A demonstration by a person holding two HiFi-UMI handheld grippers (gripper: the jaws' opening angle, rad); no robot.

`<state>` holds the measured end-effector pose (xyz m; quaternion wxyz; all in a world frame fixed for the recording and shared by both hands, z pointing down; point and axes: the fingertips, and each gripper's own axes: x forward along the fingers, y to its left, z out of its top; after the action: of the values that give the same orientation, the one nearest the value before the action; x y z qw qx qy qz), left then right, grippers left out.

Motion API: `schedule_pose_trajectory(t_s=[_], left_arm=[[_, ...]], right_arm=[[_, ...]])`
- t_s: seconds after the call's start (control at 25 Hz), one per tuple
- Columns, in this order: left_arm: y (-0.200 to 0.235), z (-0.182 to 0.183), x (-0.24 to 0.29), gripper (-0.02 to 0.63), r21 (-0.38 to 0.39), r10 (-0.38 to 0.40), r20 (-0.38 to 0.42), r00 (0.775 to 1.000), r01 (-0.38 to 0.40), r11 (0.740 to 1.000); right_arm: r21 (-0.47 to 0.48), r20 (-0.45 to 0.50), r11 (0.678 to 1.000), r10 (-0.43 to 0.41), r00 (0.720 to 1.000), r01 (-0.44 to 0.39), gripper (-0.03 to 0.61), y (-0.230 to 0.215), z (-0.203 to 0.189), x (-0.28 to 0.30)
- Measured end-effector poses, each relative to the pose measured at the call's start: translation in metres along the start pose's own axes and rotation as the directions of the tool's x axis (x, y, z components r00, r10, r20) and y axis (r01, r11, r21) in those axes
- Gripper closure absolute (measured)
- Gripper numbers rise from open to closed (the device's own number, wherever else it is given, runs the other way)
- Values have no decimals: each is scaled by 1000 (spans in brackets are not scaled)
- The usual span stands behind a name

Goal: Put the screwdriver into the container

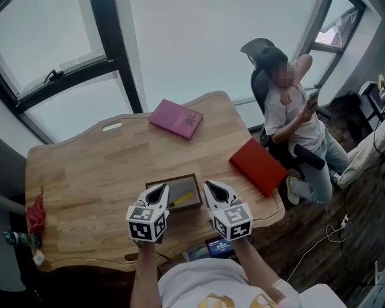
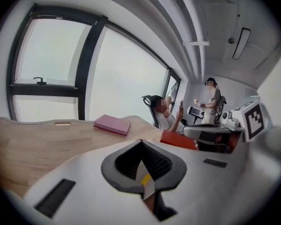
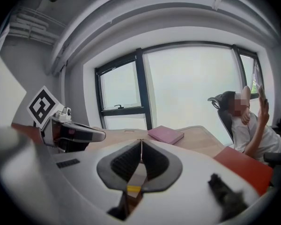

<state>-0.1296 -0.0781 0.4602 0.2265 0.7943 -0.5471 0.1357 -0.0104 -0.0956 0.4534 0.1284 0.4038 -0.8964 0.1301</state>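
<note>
Some of the container (image 1: 173, 178) hides behind left gripper (image 1: 162, 189) and right gripper (image 1: 210, 187).

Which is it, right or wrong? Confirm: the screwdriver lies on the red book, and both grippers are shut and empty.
Wrong on one point: the head view shows the screwdriver lying in the container, not on the red book. The left gripper and right gripper are shut and empty, as stated.

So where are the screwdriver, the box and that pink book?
screwdriver (image 1: 183, 199), head view, on its yellow handle.
box (image 1: 173, 179), head view, on its far rim.
pink book (image 1: 176, 118), head view, on the middle of its cover.
</note>
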Motion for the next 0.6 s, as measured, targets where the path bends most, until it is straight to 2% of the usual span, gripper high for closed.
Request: schedule_pose_trajectory(t_s=[0.16, 0.36, 0.52, 0.6], left_arm=[[9, 8, -15, 601, -10, 71, 64, 995, -71, 997], [12, 4, -24, 601, -85, 82, 73, 994, -76, 994], [15, 10, -33, 601, -43, 132, 117, 984, -127, 991], [11, 15, -37, 601, -14, 126, 150, 981, -125, 992]], right_arm=[[11, 17, 1000, -14, 1000, 14, 546, 1, 2, -6], [20, 33, 1000, -18, 999, 17, 546, 6, 7, -6], [-2, 55, 1000, -17, 998, 17, 546, 12, 14, -5], [-17, 64, 1000, -18, 998, 20, 546, 15, 16, -6]])
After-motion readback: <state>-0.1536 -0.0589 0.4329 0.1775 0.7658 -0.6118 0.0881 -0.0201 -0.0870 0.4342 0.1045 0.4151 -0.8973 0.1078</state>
